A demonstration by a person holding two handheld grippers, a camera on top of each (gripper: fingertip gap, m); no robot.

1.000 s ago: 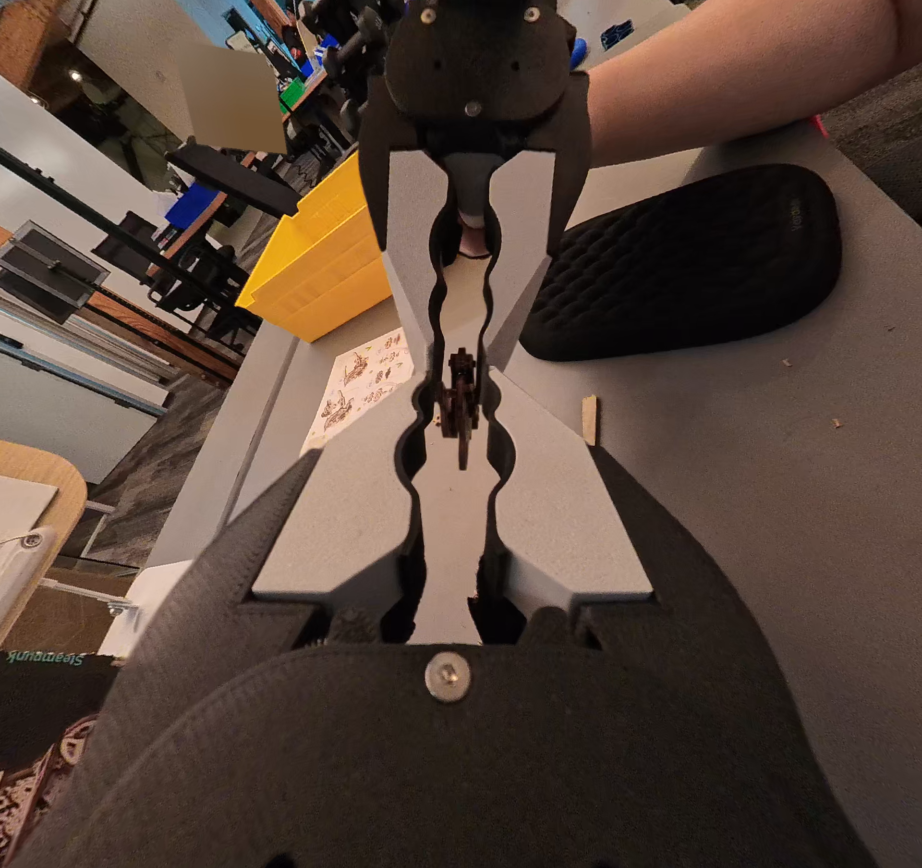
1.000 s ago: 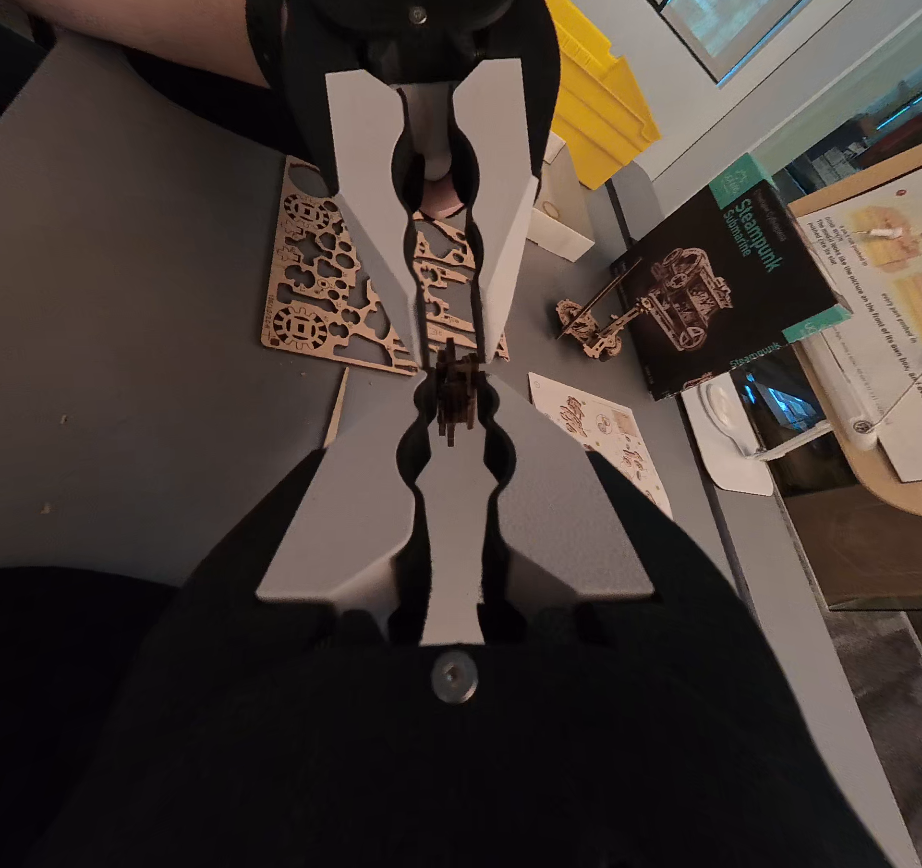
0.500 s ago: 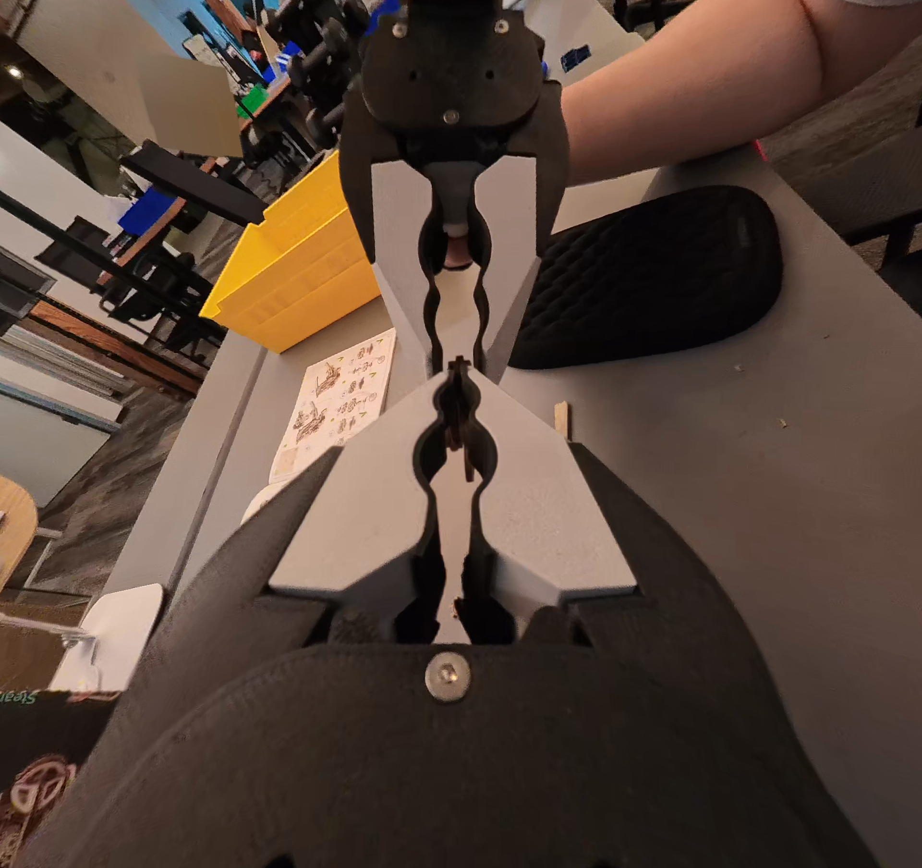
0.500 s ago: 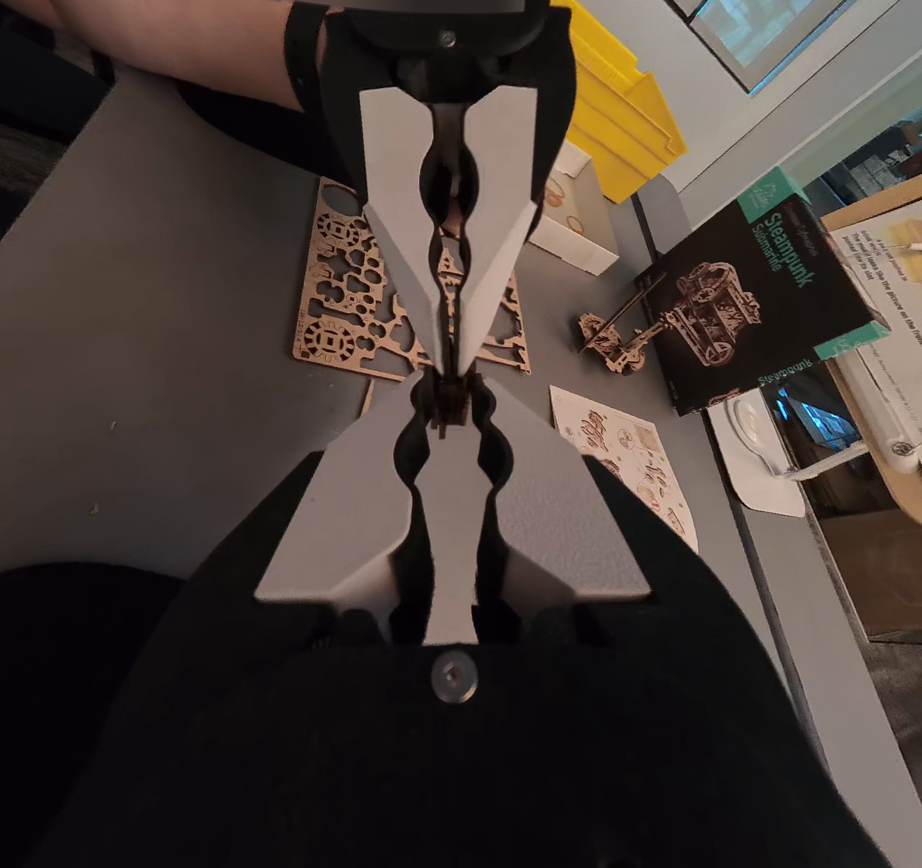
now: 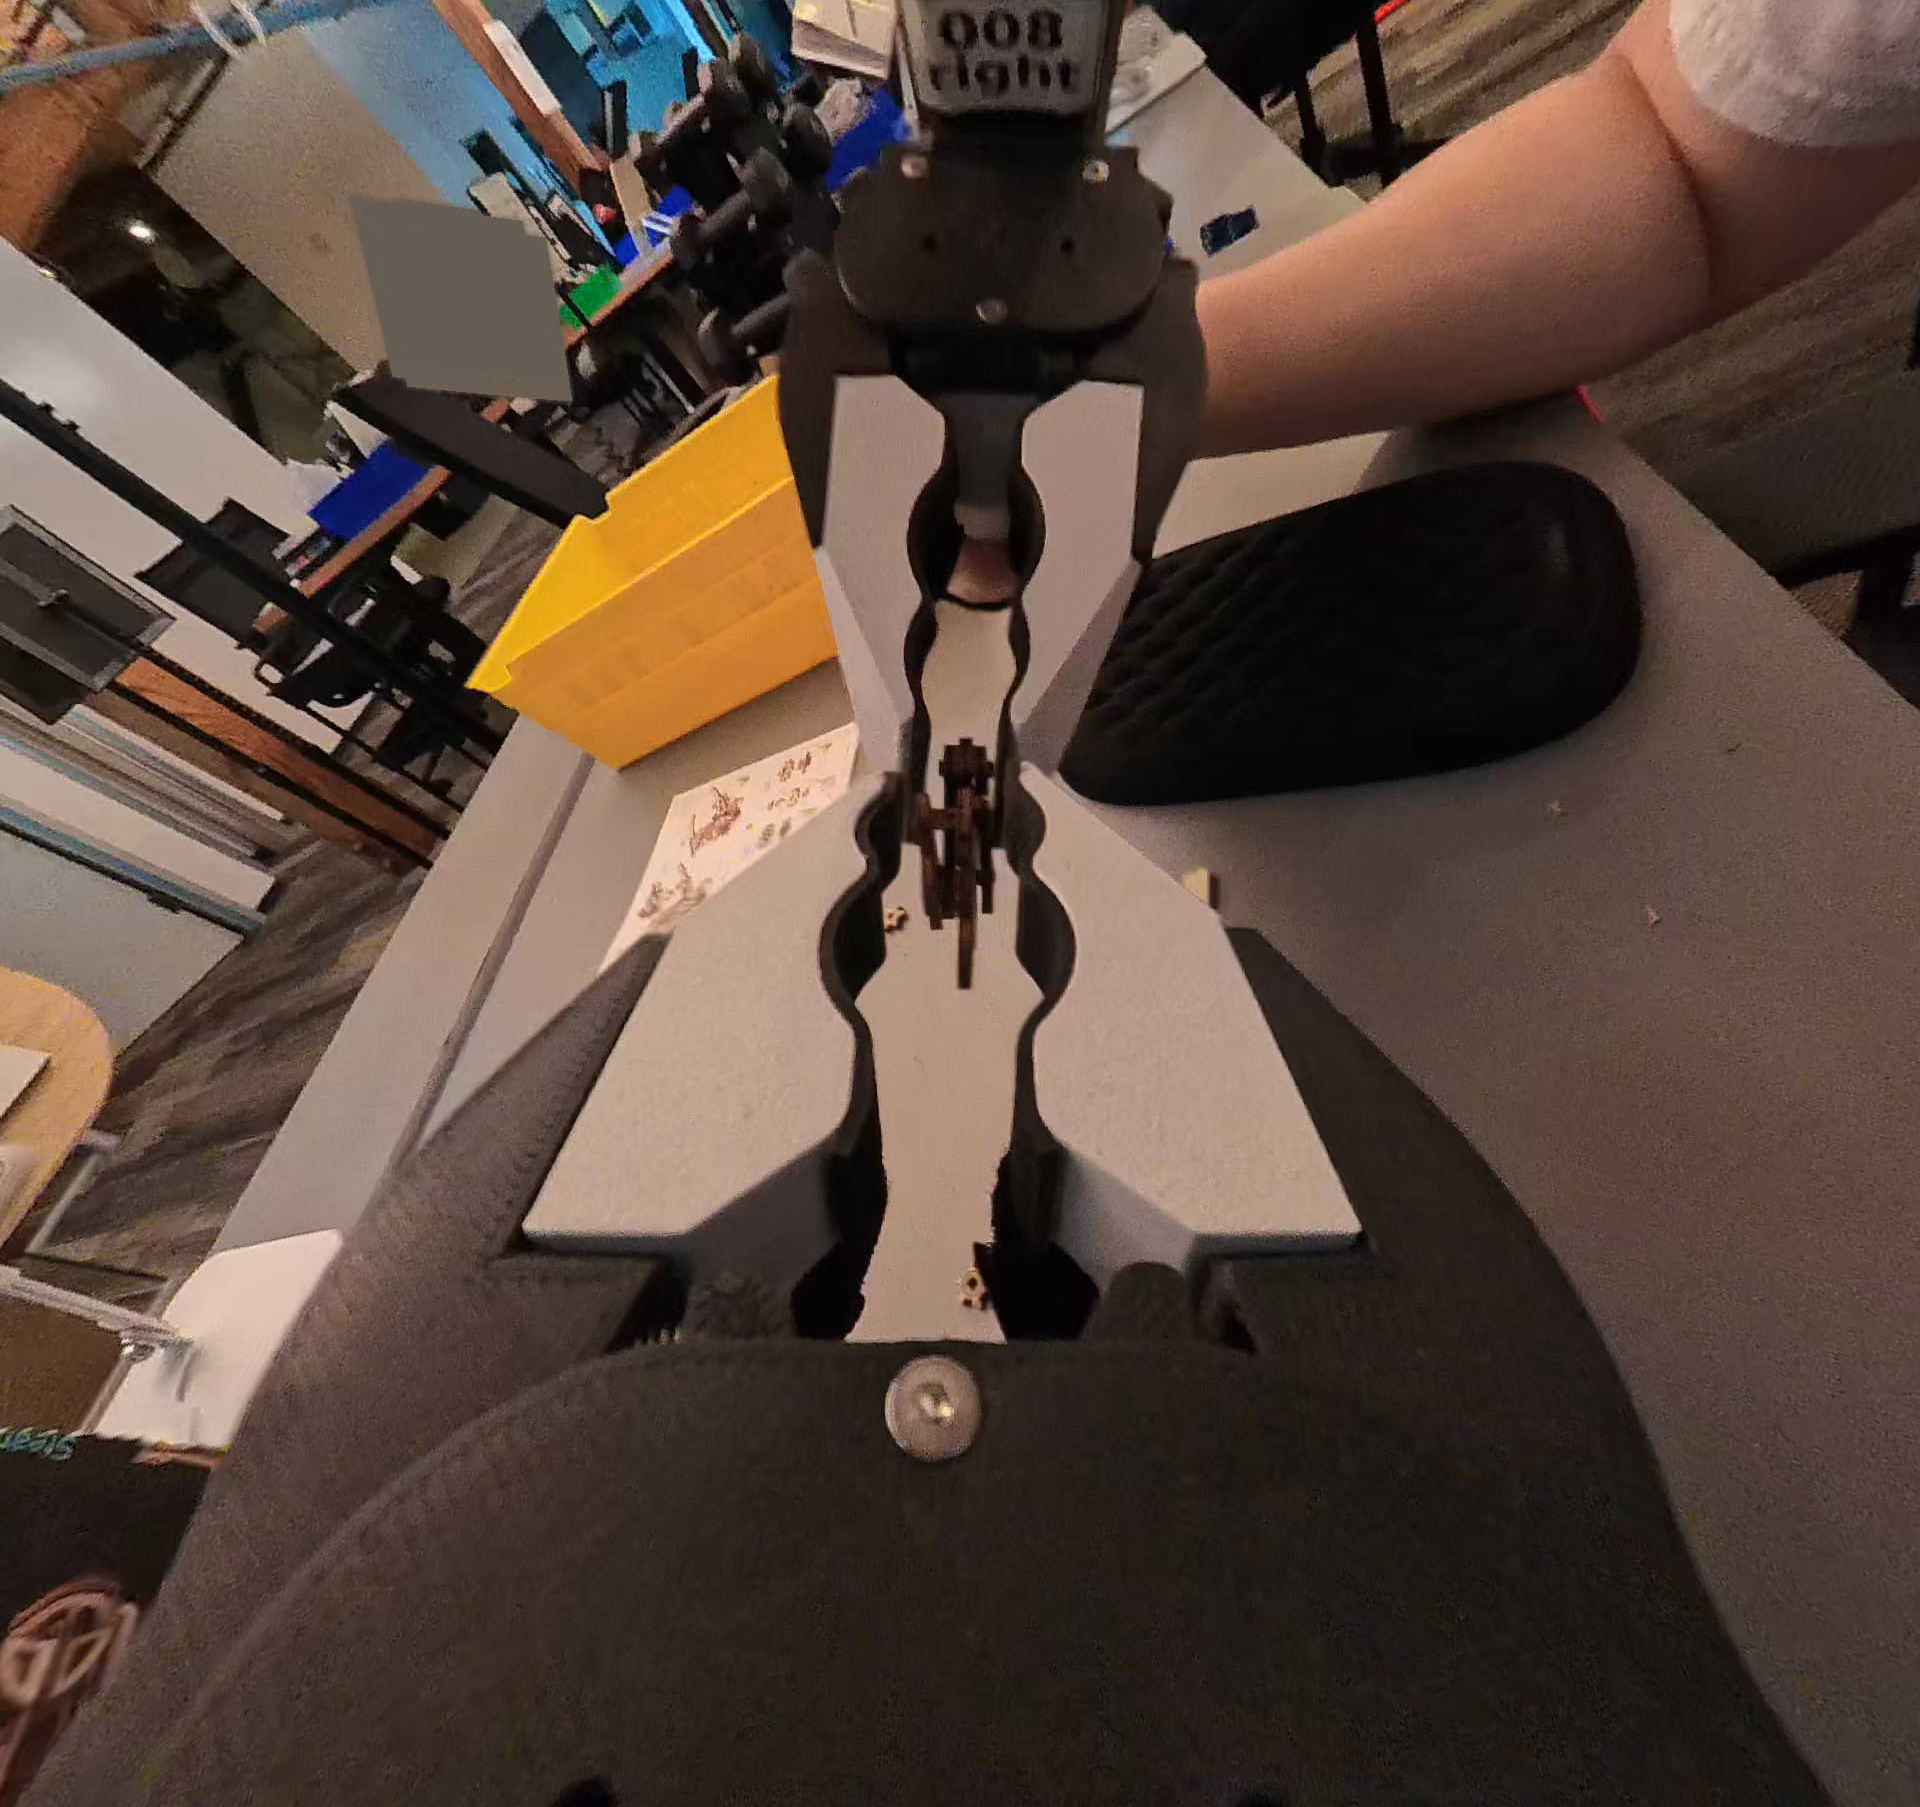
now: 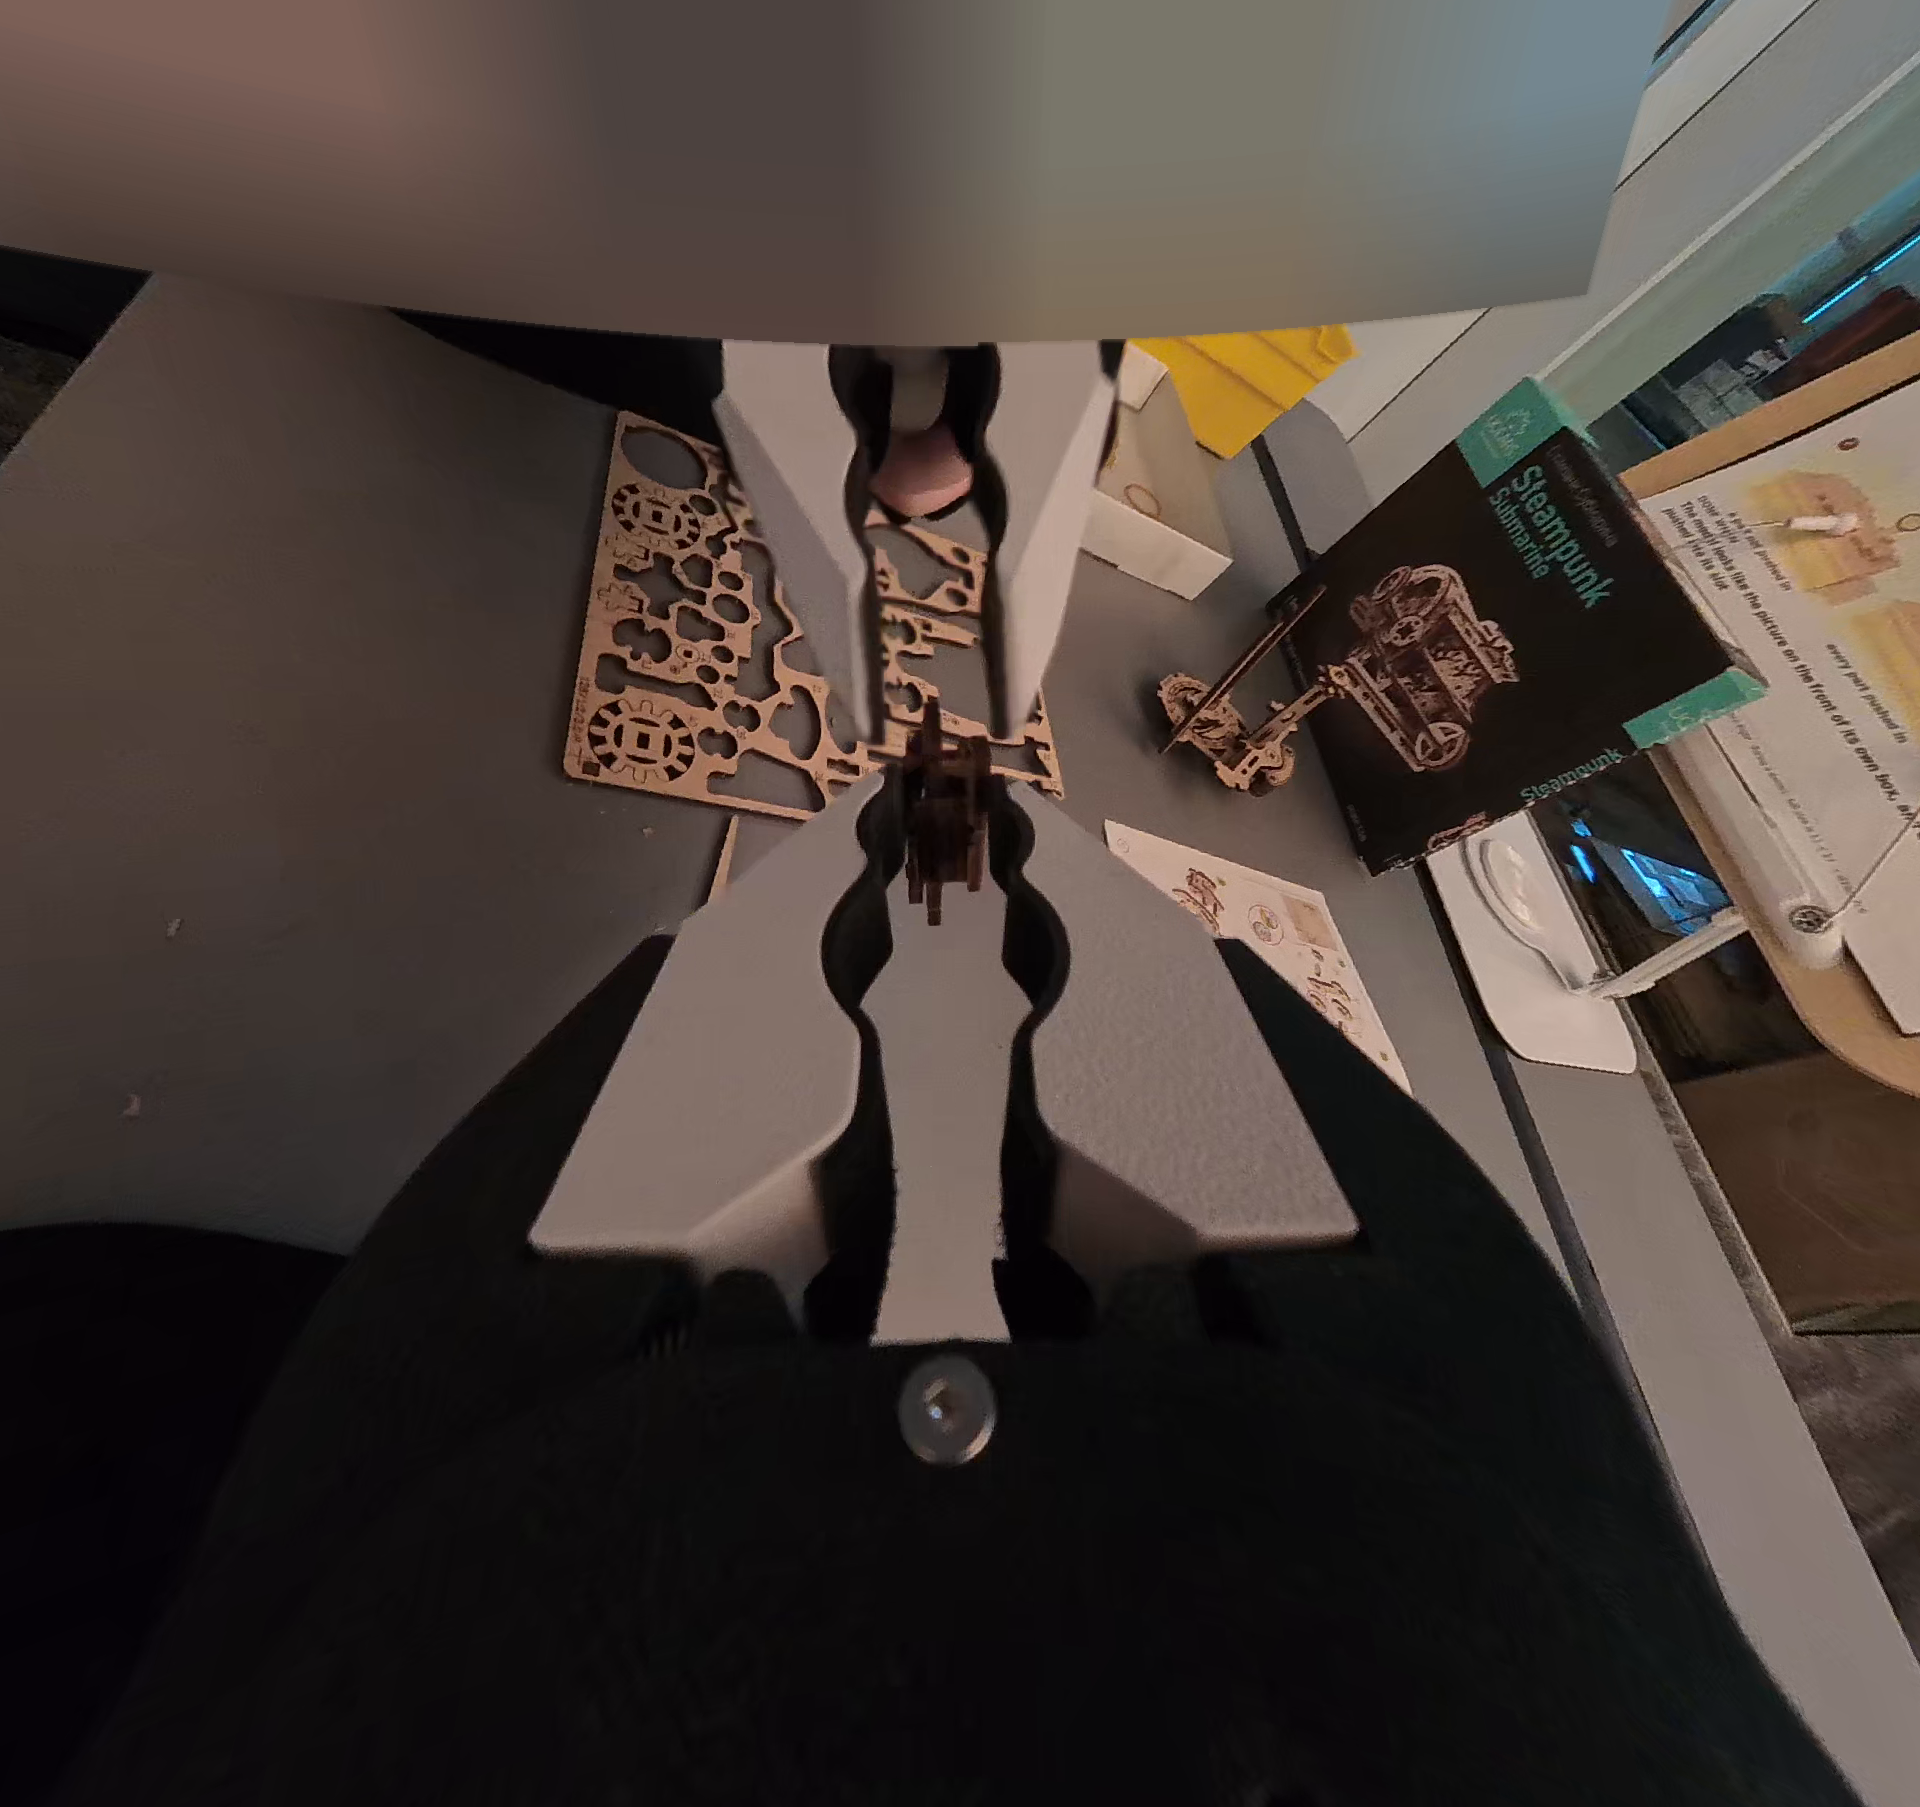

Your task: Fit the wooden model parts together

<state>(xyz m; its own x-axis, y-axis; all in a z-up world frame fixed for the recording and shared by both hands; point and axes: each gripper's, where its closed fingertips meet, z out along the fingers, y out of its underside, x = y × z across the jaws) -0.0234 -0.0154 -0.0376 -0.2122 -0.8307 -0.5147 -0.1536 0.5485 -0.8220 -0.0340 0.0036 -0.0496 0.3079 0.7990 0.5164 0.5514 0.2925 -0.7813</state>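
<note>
A small dark wooden assembly (image 5: 956,853) sits at frame centre, above the grey table (image 5: 1558,1030). The left gripper (image 5: 951,822) and right gripper (image 6: 940,801) meet tip to tip around it, fingers narrow; which one grips it, I cannot tell. A parts sheet (image 6: 675,656) lies behind.

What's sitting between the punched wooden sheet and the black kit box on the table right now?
In the right wrist view, a partly built wooden model stands on the grey table between the punched wooden sheet and the black kit box, close beside the box.
</note>
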